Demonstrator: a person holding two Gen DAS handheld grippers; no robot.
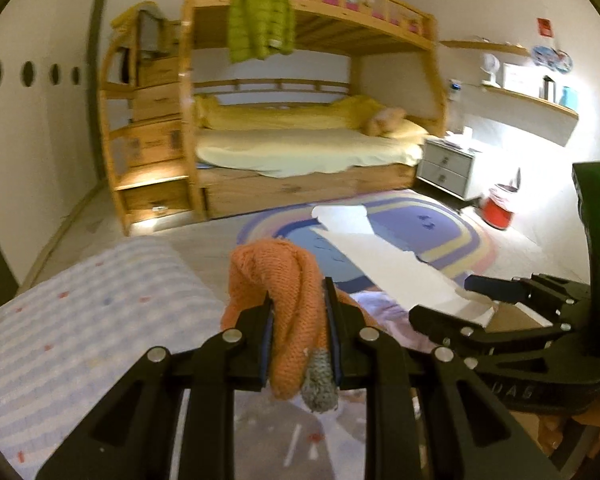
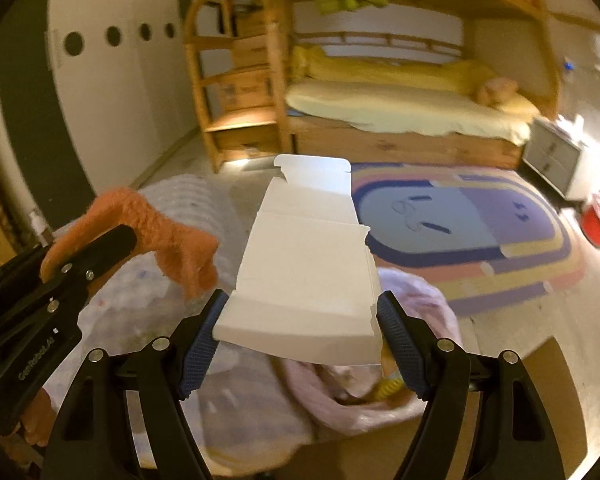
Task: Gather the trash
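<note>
My left gripper is shut on an orange knitted sock with a grey toe, held up in the air; the sock and that gripper also show at the left of the right wrist view. My right gripper is shut on a flattened white cardboard box, which sticks out forward between the fingers; the box also shows in the left wrist view. Below the box lies a pale pink plastic bag, open, with something yellow inside.
A striped pastel blanket lies lower left. A rainbow rug covers the floor before a wooden bunk bed with a green jacket. A red bin stands by a white nightstand. Brown cardboard lies lower right.
</note>
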